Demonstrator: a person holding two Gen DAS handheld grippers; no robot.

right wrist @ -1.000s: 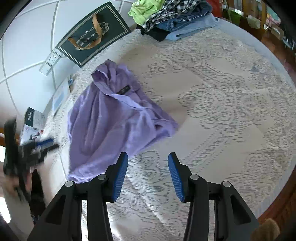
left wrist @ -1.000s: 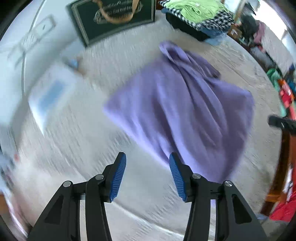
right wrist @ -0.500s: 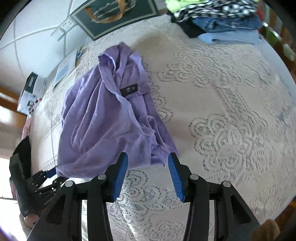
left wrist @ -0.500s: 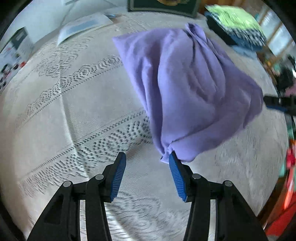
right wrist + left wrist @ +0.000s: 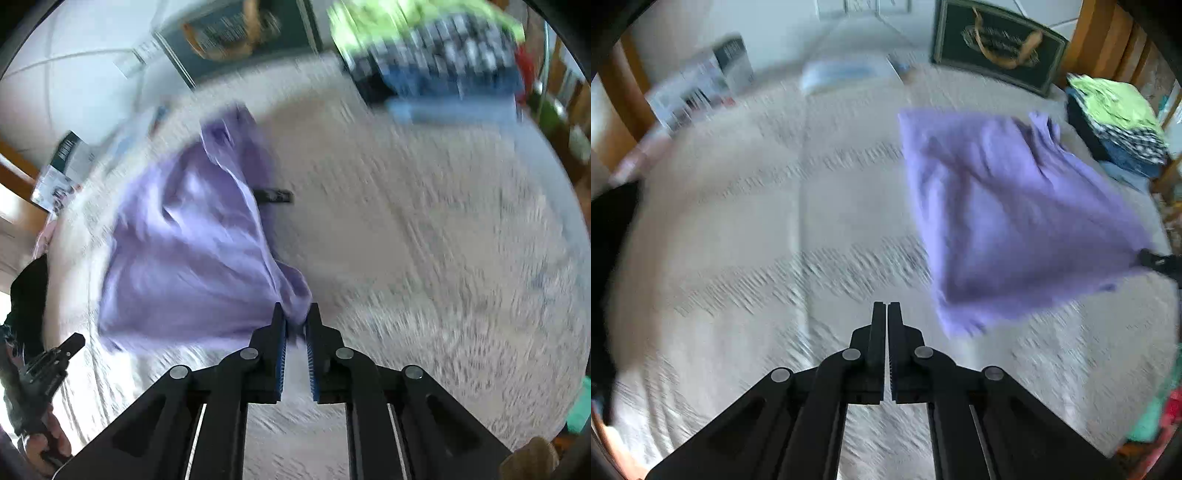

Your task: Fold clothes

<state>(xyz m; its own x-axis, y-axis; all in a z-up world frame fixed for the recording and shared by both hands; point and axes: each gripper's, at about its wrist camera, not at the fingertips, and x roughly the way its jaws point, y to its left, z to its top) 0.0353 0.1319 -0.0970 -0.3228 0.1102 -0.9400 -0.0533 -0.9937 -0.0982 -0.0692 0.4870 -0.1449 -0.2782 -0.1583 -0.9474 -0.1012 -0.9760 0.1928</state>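
Observation:
A purple shirt (image 5: 1008,214) lies crumpled on a cream lace cloth (image 5: 775,258); it also shows in the right wrist view (image 5: 192,251). My left gripper (image 5: 887,308) is shut and empty, its tips left of the shirt's near corner and apart from it. My right gripper (image 5: 295,314) is shut on the shirt's near right corner, with cloth bunched between the blue pads (image 5: 281,347). The right gripper shows at the shirt's right corner in the left wrist view (image 5: 1156,258). The left gripper shows at the far left in the right wrist view (image 5: 55,358). Both views are blurred.
A stack of folded clothes (image 5: 1115,122) sits at the back right, also in the right wrist view (image 5: 436,48). A dark paper bag (image 5: 997,48) leans on the wall. A box (image 5: 698,88) and a booklet (image 5: 846,72) lie at the back left.
Both grippers have closed. The right one has closed on the shirt's near right corner. The left one has closed on nothing and now sits left of the shirt's corner.

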